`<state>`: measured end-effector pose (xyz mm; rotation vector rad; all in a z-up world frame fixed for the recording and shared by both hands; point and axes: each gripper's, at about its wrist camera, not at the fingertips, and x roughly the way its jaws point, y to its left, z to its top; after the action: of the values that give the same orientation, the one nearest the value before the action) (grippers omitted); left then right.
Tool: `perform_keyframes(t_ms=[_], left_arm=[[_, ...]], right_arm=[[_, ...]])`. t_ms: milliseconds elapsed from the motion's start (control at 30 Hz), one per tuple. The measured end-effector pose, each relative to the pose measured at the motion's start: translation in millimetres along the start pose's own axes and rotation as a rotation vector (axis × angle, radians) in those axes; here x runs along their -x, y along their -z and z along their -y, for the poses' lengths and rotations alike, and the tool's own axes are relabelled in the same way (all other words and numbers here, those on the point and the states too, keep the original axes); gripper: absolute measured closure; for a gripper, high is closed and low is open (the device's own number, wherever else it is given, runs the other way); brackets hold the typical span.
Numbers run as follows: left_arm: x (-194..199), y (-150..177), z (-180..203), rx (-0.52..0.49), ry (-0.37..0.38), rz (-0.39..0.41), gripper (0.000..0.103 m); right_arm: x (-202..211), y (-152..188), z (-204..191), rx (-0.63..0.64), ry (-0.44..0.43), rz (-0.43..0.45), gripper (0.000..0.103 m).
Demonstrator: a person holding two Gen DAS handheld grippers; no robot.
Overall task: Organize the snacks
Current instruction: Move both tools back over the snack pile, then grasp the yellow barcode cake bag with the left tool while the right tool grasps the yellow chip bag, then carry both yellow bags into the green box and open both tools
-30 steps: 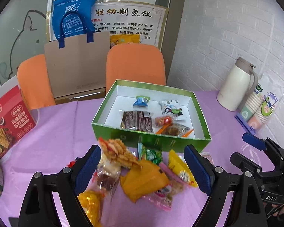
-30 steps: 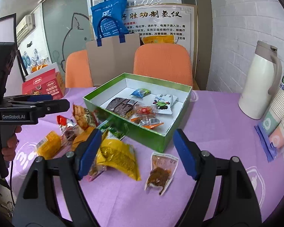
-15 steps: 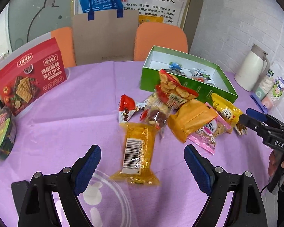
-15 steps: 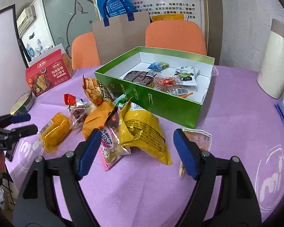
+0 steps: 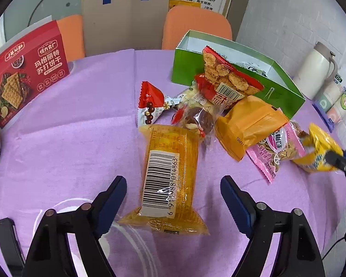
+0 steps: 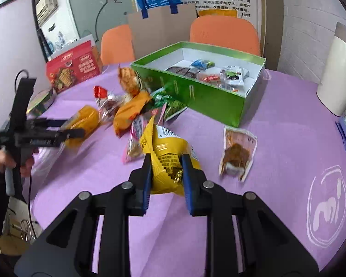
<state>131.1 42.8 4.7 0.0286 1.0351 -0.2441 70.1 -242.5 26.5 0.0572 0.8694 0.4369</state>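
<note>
Loose snack packets lie in a heap on the purple tablecloth (image 5: 80, 143) in front of the open green box (image 6: 196, 97), which holds several small snacks. My left gripper (image 5: 173, 184) is open, and a translucent orange packet with a barcode (image 5: 168, 152) lies on the cloth between its blue fingers. My right gripper (image 6: 166, 161) is shut on a yellow snack packet (image 6: 168, 147), pinching its near end just above the cloth. In the left wrist view the same yellow packet (image 5: 318, 150) shows at the right edge.
An orange pouch (image 5: 249, 124), a pink packet (image 5: 276, 147), a red cracker bag (image 5: 226, 80) and a red candy (image 5: 150, 103) crowd the heap. A brown snack packet (image 6: 238, 152) lies alone. A red biscuit box (image 5: 27, 73) stands left, a white thermos (image 5: 316, 71) right.
My left gripper pulled back from the box and now straddles the orange barcode packet. My right gripper went from open to shut on the yellow packet.
</note>
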Motion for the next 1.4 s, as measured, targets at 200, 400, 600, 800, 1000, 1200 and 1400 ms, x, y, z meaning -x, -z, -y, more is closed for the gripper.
perform_keyframes(t_ms=[200,400,600,800,1000,1200,1400], left_arm=[[-6,7,-2,0.013,0.031,-0.045,0.056],[12,25,3,-0.002,0.06,-0.044,0.054],[21,19,9,-0.028,0.041,-0.009,0.035],[13,18,11,-0.036,0.036,-0.031,0.035],[4,17,7,-0.026,0.038,-0.042,0.036],[-5,21,7,-0.038,0.016,-0.045,0.06],[2,26,11,-0.029,0.03,-0.051,0.065]], right_arm=[[12,44,-27,0.075,-0.056,-0.067,0.045],[15,53,-19,-0.068,0.003,-0.048,0.022],[-7,55,4,-0.434,-0.083,-0.143,0.021],[-15,44,1,-0.583,-0.041,-0.1,0.018],[-29,32,-12,-0.483,0.082,-0.043,0.015],[-34,37,-11,-0.318,0.128,-0.012,0.049],[-25,37,-6,-0.286,0.097,-0.023,0.056]])
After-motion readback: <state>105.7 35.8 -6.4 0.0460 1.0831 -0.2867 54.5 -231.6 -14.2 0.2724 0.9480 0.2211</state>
